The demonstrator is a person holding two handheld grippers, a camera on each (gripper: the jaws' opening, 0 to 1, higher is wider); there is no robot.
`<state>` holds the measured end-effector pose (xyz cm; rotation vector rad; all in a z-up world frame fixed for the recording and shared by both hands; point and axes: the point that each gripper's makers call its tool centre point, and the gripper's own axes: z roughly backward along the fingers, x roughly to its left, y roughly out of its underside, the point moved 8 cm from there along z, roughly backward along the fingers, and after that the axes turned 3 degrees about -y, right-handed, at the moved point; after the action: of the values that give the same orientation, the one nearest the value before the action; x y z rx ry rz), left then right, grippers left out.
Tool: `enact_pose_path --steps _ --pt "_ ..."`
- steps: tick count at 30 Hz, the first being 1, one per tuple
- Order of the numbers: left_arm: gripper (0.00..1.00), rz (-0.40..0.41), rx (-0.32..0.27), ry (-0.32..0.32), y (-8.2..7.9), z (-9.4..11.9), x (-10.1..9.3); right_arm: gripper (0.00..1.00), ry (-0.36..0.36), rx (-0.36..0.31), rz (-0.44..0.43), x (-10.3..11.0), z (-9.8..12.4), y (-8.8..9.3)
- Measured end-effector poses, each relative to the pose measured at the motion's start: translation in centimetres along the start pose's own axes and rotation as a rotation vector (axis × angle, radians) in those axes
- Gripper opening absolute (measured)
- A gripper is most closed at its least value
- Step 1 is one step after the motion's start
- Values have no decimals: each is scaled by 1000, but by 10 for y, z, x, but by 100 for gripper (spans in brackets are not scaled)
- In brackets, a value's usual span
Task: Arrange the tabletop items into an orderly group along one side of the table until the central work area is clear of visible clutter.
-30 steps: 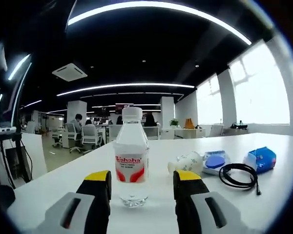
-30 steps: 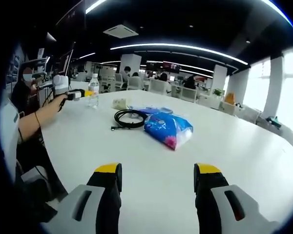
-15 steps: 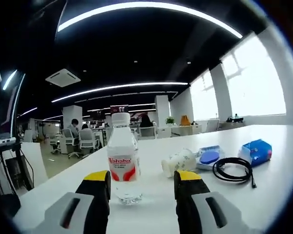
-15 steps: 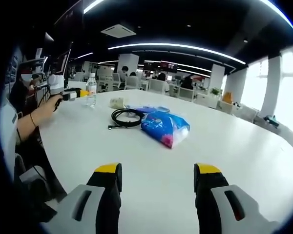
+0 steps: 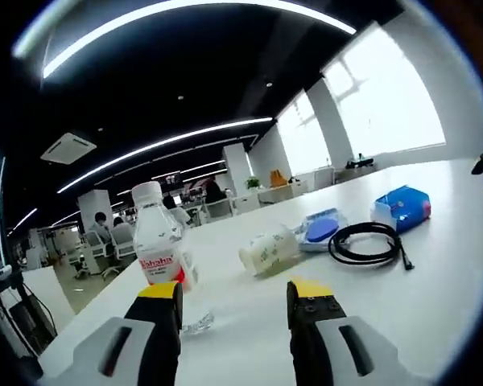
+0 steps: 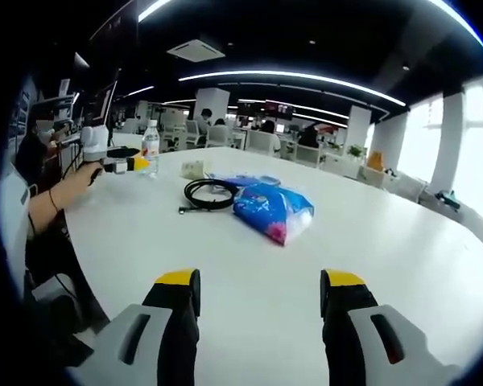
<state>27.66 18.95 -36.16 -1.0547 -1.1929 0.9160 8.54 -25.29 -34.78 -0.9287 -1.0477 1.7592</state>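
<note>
- While my left claw (image 5: 233,301) gapes wide and empty, the water bottle (image 5: 163,249) stands at its eleven o'clock.
- My right claw (image 6: 259,289), equally wide, holds nothing.
- Mid-table, the cable (image 6: 210,194) and blue packet (image 6: 275,211) look unsorted; most tidying remains.

Water bottle (image 5: 163,251) foot partly hidden behind the left-hand finger (image 5: 163,322) in the left gripper view; label print too blurred to read in full. Round blue-lidded container (image 5: 320,231), beyond the right-hand finger, part-covered by the small pale bottle (image 5: 268,250) lying before it. Far ahead of the fingers in the right gripper view, small pale bottle (image 6: 195,170) too tiny to make out.
</note>
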Motion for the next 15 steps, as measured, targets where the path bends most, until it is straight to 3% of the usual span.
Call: enact_pose_path --steps 6,15 --pt "52 33 3 21 2 -1 0 58 -4 -7 3 2 0 -1" --pt "52 -21 17 48 3 0 -3 58 -5 -6 2 2 0 -1"
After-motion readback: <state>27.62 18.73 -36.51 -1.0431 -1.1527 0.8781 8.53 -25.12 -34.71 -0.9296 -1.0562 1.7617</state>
